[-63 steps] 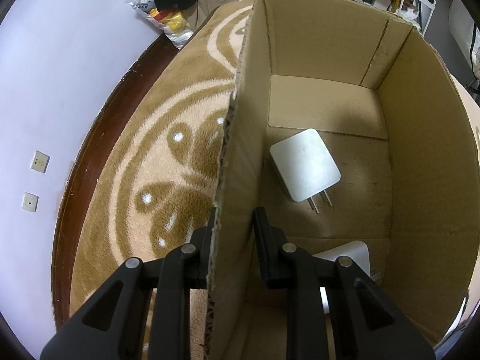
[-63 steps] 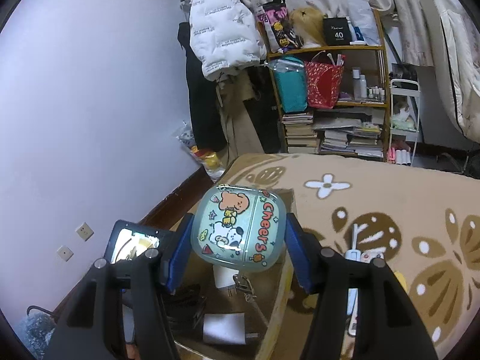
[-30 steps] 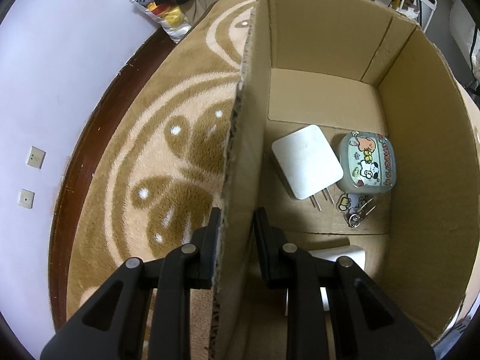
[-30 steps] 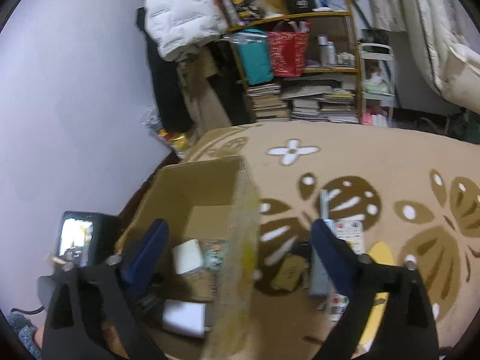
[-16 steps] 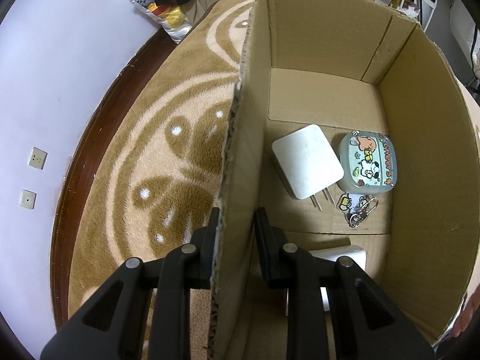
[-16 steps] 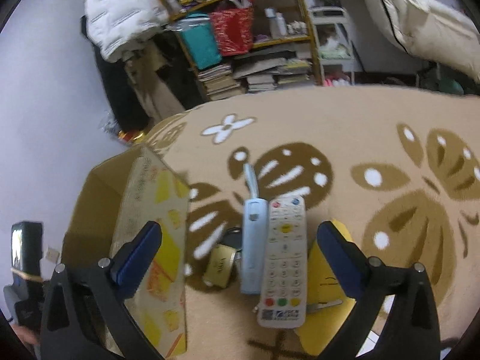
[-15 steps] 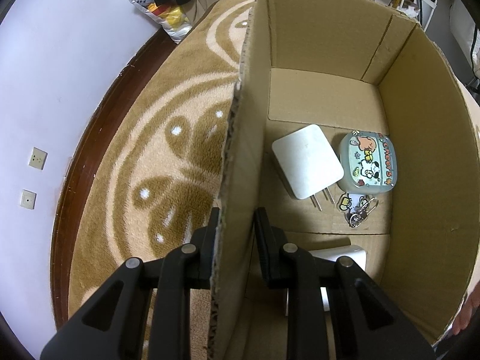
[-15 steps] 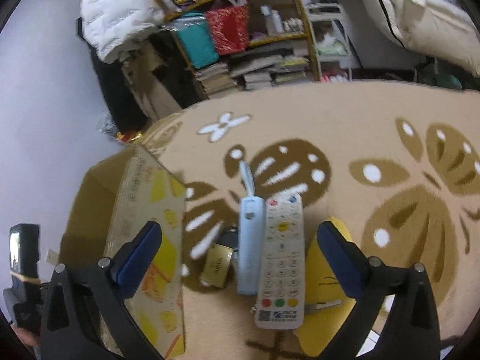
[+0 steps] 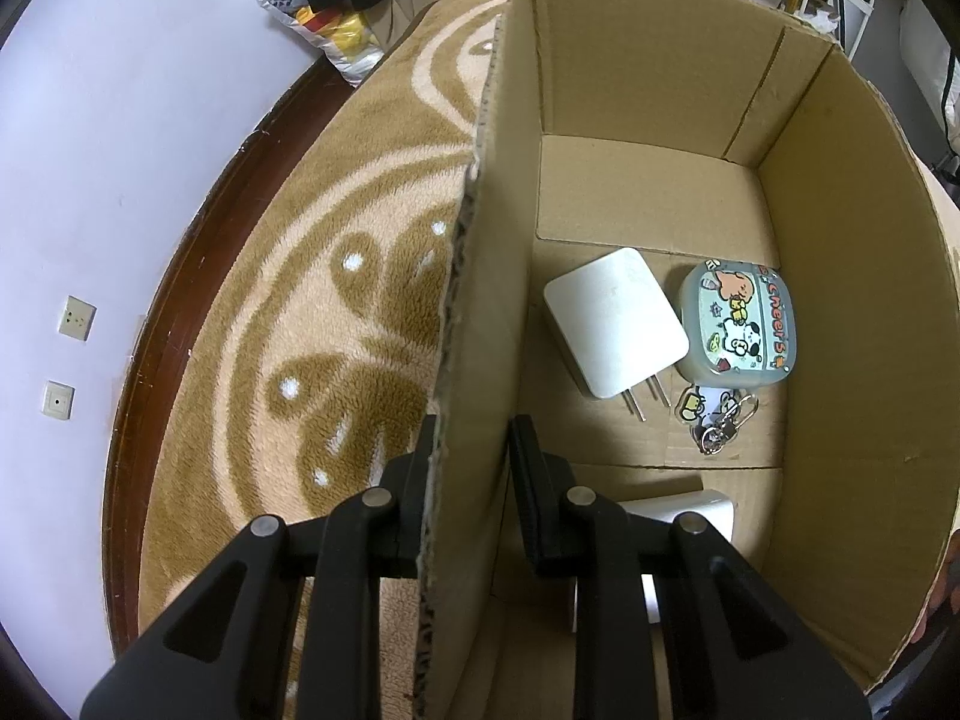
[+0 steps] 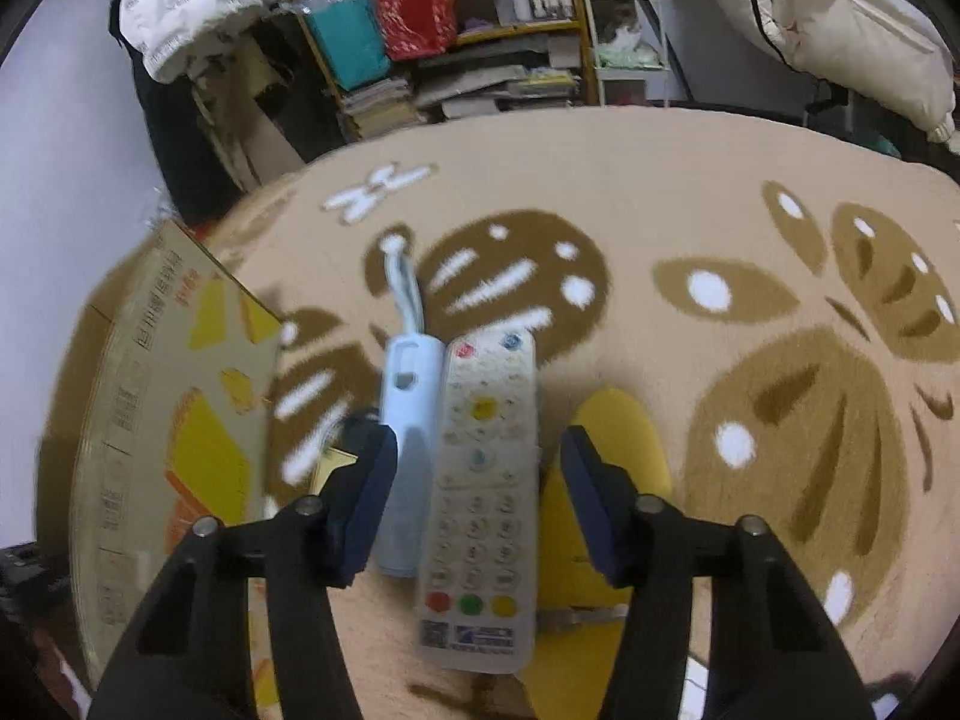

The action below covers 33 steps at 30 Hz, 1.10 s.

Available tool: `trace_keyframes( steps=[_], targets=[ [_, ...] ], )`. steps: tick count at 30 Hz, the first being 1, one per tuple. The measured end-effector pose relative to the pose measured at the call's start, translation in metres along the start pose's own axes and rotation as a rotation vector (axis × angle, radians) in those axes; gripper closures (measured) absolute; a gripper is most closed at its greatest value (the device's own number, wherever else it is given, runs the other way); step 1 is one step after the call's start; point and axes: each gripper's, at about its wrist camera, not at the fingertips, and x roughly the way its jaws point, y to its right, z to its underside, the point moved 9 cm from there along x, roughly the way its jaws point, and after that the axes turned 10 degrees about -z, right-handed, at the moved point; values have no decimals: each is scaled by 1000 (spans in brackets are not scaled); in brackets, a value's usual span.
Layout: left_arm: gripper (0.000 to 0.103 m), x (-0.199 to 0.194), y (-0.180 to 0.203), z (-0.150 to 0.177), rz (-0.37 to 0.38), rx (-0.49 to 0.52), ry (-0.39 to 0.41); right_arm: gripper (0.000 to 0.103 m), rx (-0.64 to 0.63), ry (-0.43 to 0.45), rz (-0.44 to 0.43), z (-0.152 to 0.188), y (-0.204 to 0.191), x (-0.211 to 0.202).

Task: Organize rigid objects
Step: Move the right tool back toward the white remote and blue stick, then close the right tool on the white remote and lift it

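My left gripper (image 9: 468, 438) is shut on the left wall of the cardboard box (image 9: 480, 276). Inside the box lie a white plug charger (image 9: 615, 330), a cartoon-printed case (image 9: 741, 333) with a keyring, and another white charger (image 9: 678, 507) near my fingers. My right gripper (image 10: 480, 450) is open and empty, low over a white remote control (image 10: 483, 492) and a pale blue device (image 10: 408, 414) that lie side by side on the carpet between the fingers. The box (image 10: 156, 408) stands to their left.
A yellow object (image 10: 600, 510) lies right of the remote, and a small brass-coloured item (image 10: 330, 468) left of the blue device. Patterned beige carpet (image 10: 690, 210) spreads around. Shelves with books and bags (image 10: 432, 30) stand behind, the wall and dark skirting (image 9: 198, 252) at the left.
My right gripper let the cartoon case go into the box, swung right and down over the remote and blue device, and narrowed its opening. My left gripper has held the box wall throughout.
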Motion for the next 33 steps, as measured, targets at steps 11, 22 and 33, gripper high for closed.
trace_keyframes(
  steps=[11, 22, 33],
  targets=[
    [81, 0, -3, -1, 8, -5, -3, 52, -64, -47, 32, 13, -1, 9],
    [81, 4, -8, -1, 19, -11, -11, 49, -107, -78, 30, 13, 2, 8],
    [81, 5, -7, -1, 24, -17, -15, 49, -338, -125, 208, 22, -5, 16]
  ],
)
